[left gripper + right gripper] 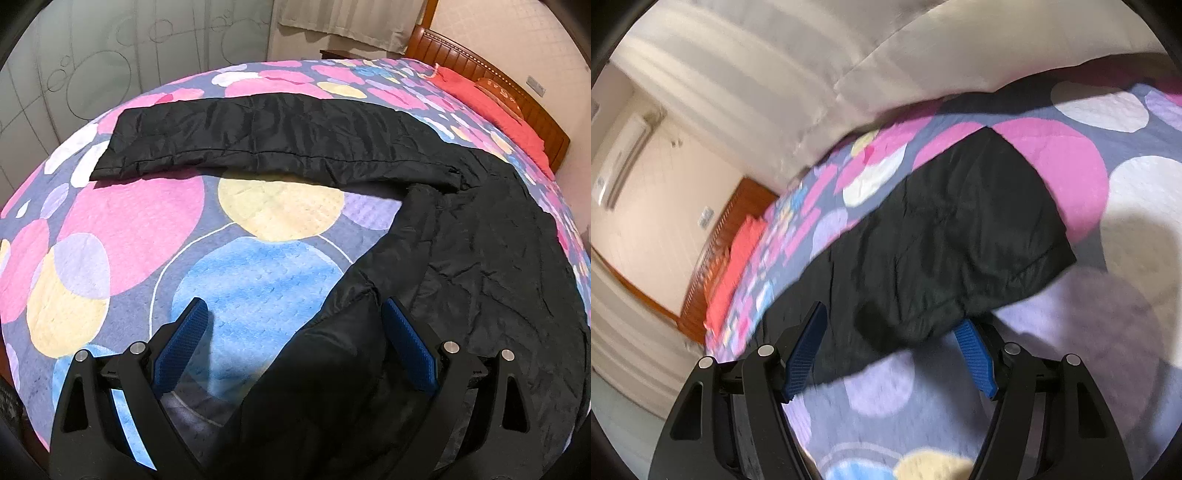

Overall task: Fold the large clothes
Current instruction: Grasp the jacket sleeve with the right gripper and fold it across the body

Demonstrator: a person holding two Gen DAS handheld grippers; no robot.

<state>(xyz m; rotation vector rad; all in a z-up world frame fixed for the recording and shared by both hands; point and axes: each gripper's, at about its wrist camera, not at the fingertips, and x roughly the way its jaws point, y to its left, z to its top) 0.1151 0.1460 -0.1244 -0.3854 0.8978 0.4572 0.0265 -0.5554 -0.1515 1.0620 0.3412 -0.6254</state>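
Both grippers spread, pinching nothing: my left gripper (295,350) straddles the black jacket (461,266) hem; right gripper (892,354) faces its sleeve (960,236), running toward upper right.

1. We see our left gripper (295,332) as a matte black frame with two angled arms.
2. Its fingers (408,347) carry ribbed blue pads.
3. Round silver screws (451,347) sit at the joints.
4. Our right gripper (892,338) matches: black arms, triangular cut-outs, blue pads, silver screws.
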